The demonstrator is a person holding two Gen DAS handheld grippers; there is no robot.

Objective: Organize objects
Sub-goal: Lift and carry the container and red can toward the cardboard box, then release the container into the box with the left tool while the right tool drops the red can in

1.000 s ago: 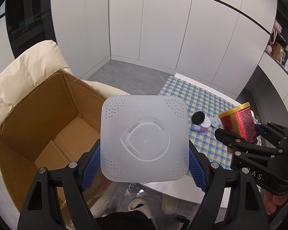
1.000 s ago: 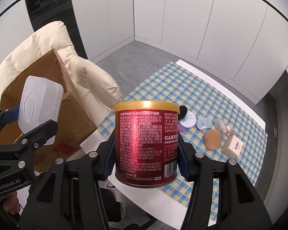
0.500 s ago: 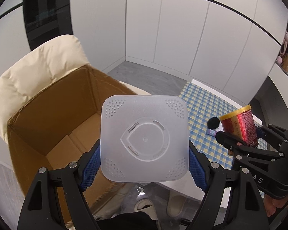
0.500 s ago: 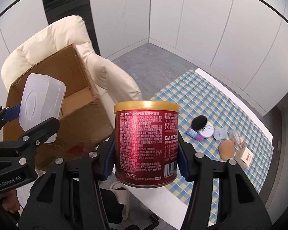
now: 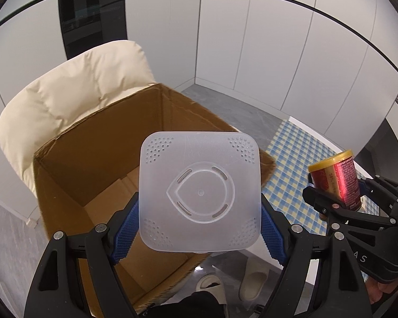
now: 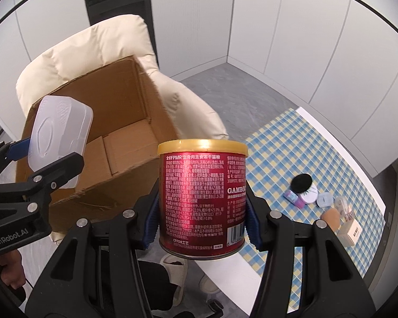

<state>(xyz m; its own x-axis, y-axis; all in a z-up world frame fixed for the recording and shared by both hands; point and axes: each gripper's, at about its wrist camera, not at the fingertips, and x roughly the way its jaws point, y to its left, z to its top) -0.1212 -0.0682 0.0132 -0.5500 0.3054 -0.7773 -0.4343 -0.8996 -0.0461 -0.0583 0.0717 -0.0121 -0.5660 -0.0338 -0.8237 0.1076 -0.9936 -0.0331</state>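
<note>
Box (image 5: 100,175) sits on chair (image 5: 74,92), open top up, chair back behind it. Tub (image 5: 199,196) between left gripper (image 5: 199,228) pads, above box's near right part. Can (image 6: 202,198) upright between right gripper (image 6: 202,222) pads, right of box, over table (image 6: 368,175) edge. Table right of chair, cloth (image 6: 299,148) on it. On cloth, far right: a cluster of small items (image 6: 321,204), touching or just beside each other. Floor (image 6: 225,84) behind table and chair. Slippers (image 5: 233,283) on floor below, between box and table.
</note>
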